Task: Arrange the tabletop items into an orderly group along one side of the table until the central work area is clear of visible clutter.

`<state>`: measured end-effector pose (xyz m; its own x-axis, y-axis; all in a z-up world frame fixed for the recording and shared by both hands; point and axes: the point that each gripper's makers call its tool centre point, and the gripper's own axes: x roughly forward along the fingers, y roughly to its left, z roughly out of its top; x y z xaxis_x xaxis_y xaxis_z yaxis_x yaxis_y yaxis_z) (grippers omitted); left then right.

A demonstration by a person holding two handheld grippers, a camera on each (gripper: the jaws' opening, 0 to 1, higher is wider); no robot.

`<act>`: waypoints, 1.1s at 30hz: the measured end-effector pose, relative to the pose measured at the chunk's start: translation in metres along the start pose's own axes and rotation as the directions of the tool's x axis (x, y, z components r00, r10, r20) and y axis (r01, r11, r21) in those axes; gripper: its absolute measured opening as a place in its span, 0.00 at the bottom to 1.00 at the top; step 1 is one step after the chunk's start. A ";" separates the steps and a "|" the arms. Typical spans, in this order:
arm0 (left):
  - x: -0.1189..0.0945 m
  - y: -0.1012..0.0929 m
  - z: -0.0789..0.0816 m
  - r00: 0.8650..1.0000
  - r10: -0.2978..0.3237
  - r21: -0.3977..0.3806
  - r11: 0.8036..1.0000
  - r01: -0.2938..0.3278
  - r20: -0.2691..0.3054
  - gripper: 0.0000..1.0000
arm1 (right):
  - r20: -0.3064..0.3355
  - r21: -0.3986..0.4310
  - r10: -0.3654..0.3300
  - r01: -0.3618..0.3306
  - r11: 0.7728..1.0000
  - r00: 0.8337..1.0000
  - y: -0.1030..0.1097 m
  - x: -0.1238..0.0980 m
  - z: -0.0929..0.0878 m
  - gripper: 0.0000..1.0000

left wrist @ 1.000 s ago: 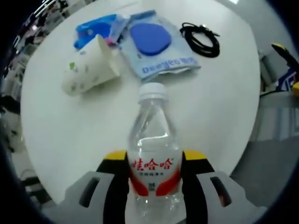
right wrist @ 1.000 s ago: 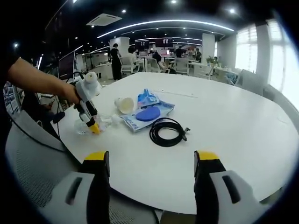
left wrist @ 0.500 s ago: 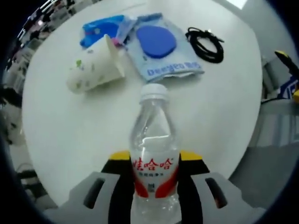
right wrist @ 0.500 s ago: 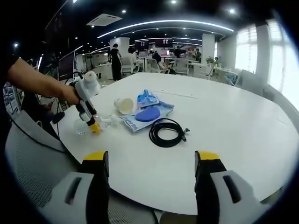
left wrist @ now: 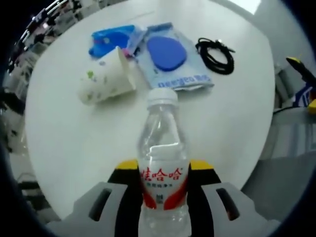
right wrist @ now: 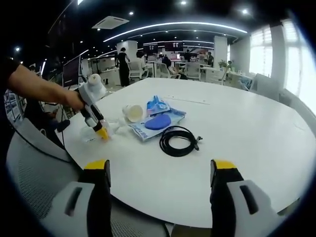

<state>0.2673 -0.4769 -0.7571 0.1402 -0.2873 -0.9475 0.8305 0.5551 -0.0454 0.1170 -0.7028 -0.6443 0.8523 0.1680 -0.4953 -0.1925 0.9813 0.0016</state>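
Between my left gripper's (left wrist: 163, 170) closed jaws I hold the water bottle (left wrist: 163, 163) by its labelled waist, near the table (left wrist: 232, 118) edge. To place it well, I'd keep it upright and ease it beside the tipped paper cup (left wrist: 104, 81) and the blue packet (left wrist: 170, 61), short of the coiled cable (right wrist: 178, 140). My right gripper (right wrist: 160, 173) hangs wide open, empty.

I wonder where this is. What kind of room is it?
Probably a big open office. Behind the round white table stand rows of desks and chairs, with curved strip lights overhead and large windows.
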 end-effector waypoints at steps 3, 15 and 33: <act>-0.005 0.003 0.003 1.000 -0.001 -0.007 1.000 0.001 0.019 0.31 | 0.000 0.001 0.002 -0.002 1.000 1.000 0.000 0.000 0.000 0.84; -0.025 0.018 0.016 0.994 0.003 -0.072 0.997 0.005 0.108 0.32 | -0.008 -0.004 0.008 -0.008 1.000 1.000 0.002 0.000 -0.001 0.86; -0.042 0.051 0.027 0.943 0.126 -0.220 0.974 -0.058 0.308 0.36 | -0.023 -0.014 0.006 -0.006 1.000 1.000 0.003 0.000 -0.004 0.82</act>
<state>0.3180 -0.4576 -0.7106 0.4025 -0.4412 -0.8021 0.6818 0.7292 -0.0590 0.1145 -0.7004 -0.6477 0.8398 0.1715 -0.5151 -0.2046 0.9788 -0.0077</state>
